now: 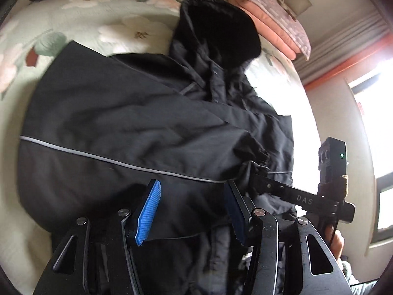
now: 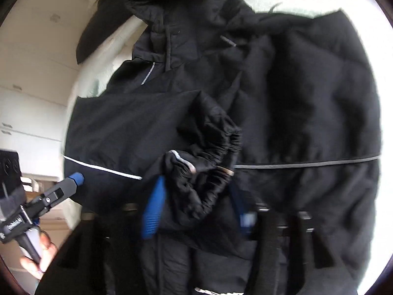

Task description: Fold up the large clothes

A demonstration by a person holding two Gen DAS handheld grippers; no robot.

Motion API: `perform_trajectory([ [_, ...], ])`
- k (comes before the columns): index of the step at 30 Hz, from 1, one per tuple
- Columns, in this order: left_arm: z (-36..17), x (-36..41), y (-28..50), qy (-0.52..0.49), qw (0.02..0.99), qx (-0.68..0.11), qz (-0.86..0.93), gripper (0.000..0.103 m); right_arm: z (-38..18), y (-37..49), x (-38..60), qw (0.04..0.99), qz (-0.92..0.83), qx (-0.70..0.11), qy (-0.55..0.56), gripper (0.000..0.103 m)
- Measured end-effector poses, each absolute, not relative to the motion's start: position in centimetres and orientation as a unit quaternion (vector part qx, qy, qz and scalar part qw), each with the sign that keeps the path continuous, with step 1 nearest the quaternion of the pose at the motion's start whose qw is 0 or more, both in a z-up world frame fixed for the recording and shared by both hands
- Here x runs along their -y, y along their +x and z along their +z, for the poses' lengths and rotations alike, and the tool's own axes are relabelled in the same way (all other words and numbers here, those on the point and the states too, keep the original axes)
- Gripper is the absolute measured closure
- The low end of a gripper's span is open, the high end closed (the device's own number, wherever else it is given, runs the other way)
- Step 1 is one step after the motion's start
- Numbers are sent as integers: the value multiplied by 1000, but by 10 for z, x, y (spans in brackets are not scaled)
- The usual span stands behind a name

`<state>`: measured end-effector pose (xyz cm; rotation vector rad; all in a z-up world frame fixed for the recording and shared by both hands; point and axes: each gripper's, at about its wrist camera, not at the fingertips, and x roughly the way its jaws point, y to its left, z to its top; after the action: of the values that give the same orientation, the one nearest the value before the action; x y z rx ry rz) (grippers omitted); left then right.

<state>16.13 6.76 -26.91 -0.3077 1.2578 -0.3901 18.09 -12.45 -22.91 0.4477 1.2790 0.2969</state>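
Note:
A black hooded jacket [image 1: 137, 123] lies spread on a bed, hood [image 1: 221, 29] at the far end, with a grey reflective stripe across it. My left gripper [image 1: 194, 211] hovers open just above the jacket's lower part, with nothing between its blue pads [image 1: 148, 211]. In the right wrist view it shows at the left edge as the left gripper [image 2: 76, 178], beside the jacket. My right gripper [image 2: 196, 206] is shut on the bunched elastic sleeve cuff [image 2: 211, 152], which lies over the jacket's front. From the left wrist view, the right gripper [image 1: 255, 175] reaches into that cuff [image 1: 253, 154].
The bed has a pale floral sheet [image 1: 98, 24]. Folded pink bedding [image 1: 270, 19] is stacked at the far right corner. A bright window [image 1: 373, 103] is on the right and white cupboards [image 2: 36, 73] on the left. A person's hand [image 2: 36, 258] holds each gripper handle.

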Motion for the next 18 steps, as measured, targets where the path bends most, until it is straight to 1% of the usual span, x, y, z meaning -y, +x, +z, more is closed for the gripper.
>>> perform_trajectory([
  [3, -265, -71, 171, -107, 800, -570, -156, 48, -199, 174, 116, 807, 130, -555, 156, 81],
  [7, -259, -70, 181, -70, 814, -560, -137, 48, -149, 156, 128, 852, 70, -514, 71, 83],
  [10, -265, -62, 191, -72, 810, -563, -150, 48, -127, 143, 157, 866, 18, -498, 43, 83],
  [12, -278, -52, 198, -63, 804, -572, -152, 48, -129, 138, 178, 864, -17, -501, 36, 83],
  [14, -297, -42, 203, -60, 789, -590, -160, 48, -149, 142, 195, 849, -38, -524, 45, 82],
  [16, -317, -32, 206, -42, 780, -606, -154, 48, -185, 148, 206, 827, -48, -558, 57, 80],
  [18, -333, -23, 204, -3, 786, -600, -146, 48, -223, 153, 206, 812, -58, -579, 42, 76],
])
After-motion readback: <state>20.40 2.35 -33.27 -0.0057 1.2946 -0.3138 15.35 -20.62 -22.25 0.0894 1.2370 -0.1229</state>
